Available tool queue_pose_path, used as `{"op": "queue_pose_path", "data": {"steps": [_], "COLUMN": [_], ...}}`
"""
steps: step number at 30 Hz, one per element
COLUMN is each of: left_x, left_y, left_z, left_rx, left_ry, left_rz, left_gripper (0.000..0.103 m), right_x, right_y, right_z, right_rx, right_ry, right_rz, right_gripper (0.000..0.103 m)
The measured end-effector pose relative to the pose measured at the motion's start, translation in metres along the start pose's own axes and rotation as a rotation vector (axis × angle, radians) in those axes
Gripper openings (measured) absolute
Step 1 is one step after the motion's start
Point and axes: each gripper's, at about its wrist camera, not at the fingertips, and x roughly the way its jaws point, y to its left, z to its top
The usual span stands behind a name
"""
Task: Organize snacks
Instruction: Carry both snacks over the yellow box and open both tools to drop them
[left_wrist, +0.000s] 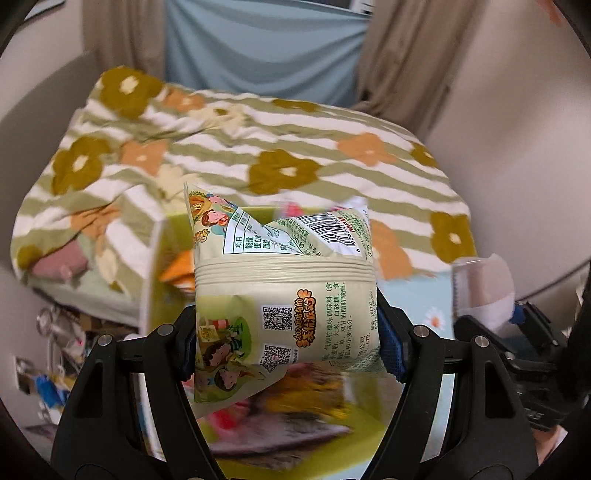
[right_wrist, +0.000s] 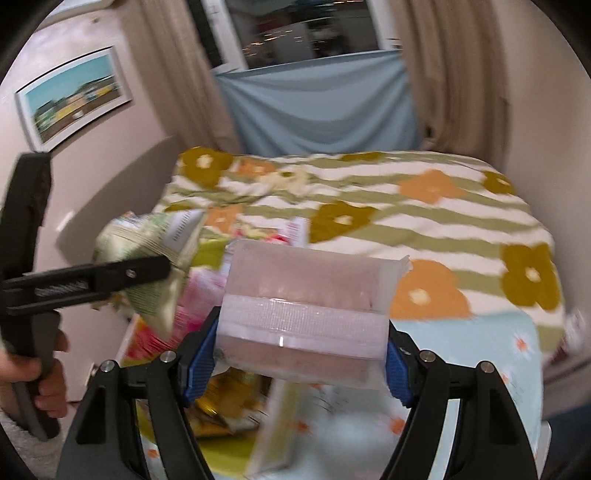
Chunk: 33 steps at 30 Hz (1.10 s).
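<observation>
We hold two snack packs, one in each pair of tongs. The pale green snack bag (left_wrist: 284, 295) sits clamped between the pads of our left gripper (left_wrist: 286, 343), its crimped seam running across just ahead of the tips and its puffed top standing beyond them; on it we read a barcode, two QR codes, a nutrition table and orange Chinese lettering, with cartoon children printed along the side nearest the left pad. The writing is too small and skewed for us to make out a brand. The clear packet (right_wrist: 306, 314), holding something pinkish and carrying one white woven band across its middle with no legible print, is gripped between the blue pads of our right gripper (right_wrist: 301, 350), jutting forward past the tips. Below both pairs of tongs lies a yellow-green box (left_wrist: 151, 280) with more bright wrappers inside, too blurred to count. To the left of the right tongs we see the left gripper from the side, a hand (right_wrist: 35, 376) around its handle. Ahead of both lies a striped flowered blanket (left_wrist: 332, 147), then one blue cloth (right_wrist: 321, 107) between two beige curtains (right_wrist: 450, 74), and one framed picture (right_wrist: 74, 96) on the wall far to the left.
</observation>
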Motion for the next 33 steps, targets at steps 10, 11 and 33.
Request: {"op": "queue_pose_path", "data": {"steps": [10,11,33], "left_x": [0.055,0.053,-0.01], "left_y": [0.053,0.054,0.075], "left_z": [0.002,0.001,-0.048], "left_rx": [-0.059,-0.061,-0.064], "left_ry": [0.07,0.056,-0.004], "left_rz": [0.028,0.026,0.029], "left_gripper": [0.102,0.103,0.103], "right_x": [0.052,0.054,0.042], "right_y": [0.042,0.042,0.061], "right_z": [0.022,0.022,0.012], "right_rx": [-0.073,-0.073,-0.067], "right_ry": [0.047,0.052,0.061], "right_rz": [0.061,0.061,0.07], "right_gripper": [0.072,0.072,0.072]}}
